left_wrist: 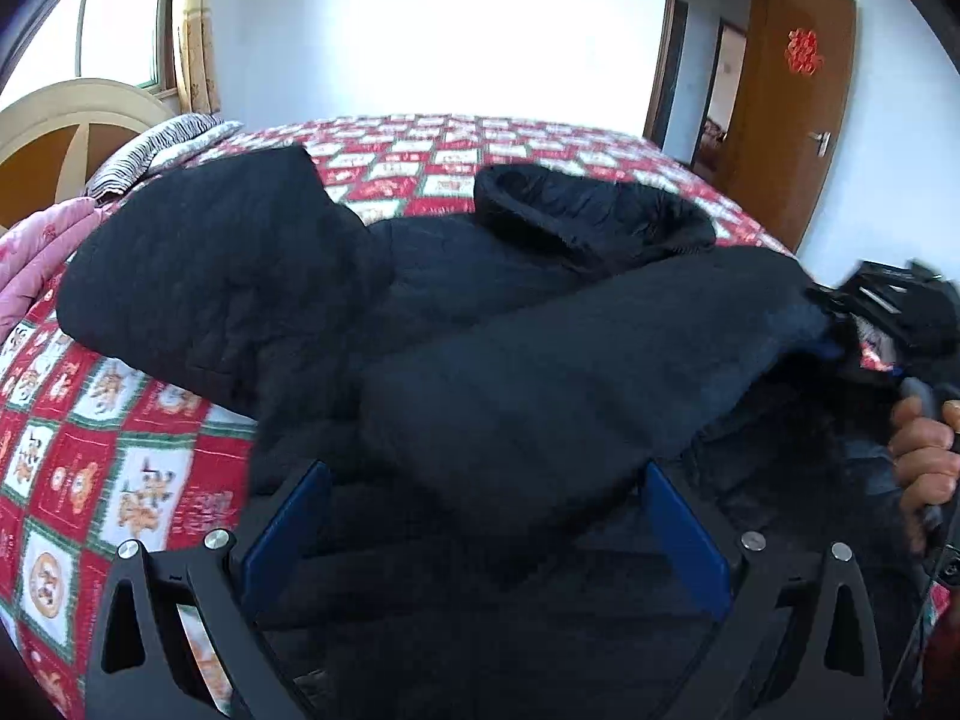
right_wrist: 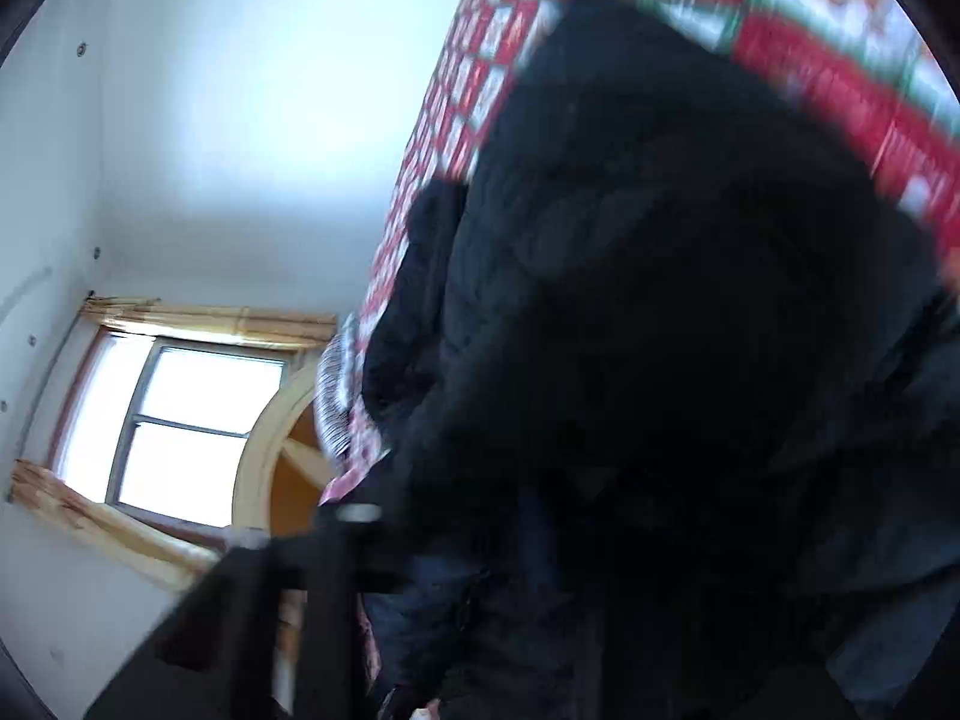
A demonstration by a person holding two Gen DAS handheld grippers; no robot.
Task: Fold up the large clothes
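Observation:
A large black padded coat (left_wrist: 432,276) lies spread on a bed with a red, white and green quilt (left_wrist: 90,450). Its hood (left_wrist: 576,210) lies at the far side. One sleeve (left_wrist: 570,372) stretches across the body toward the right. My left gripper (left_wrist: 489,534) is open, its blue pads (left_wrist: 288,534) wide apart on either side of that sleeve. At the right edge my right gripper (left_wrist: 852,330) is shut on the sleeve's cuff, with a person's hand (left_wrist: 924,450) on its handle. In the blurred right wrist view the black coat (right_wrist: 660,300) fills the frame and hides the fingertips.
A pink quilt (left_wrist: 36,252) and a striped pillow (left_wrist: 162,144) lie at the bed's left end by a curved headboard (left_wrist: 72,120). An open wooden door (left_wrist: 792,102) stands at the back right. A window (right_wrist: 180,420) is set in the white wall.

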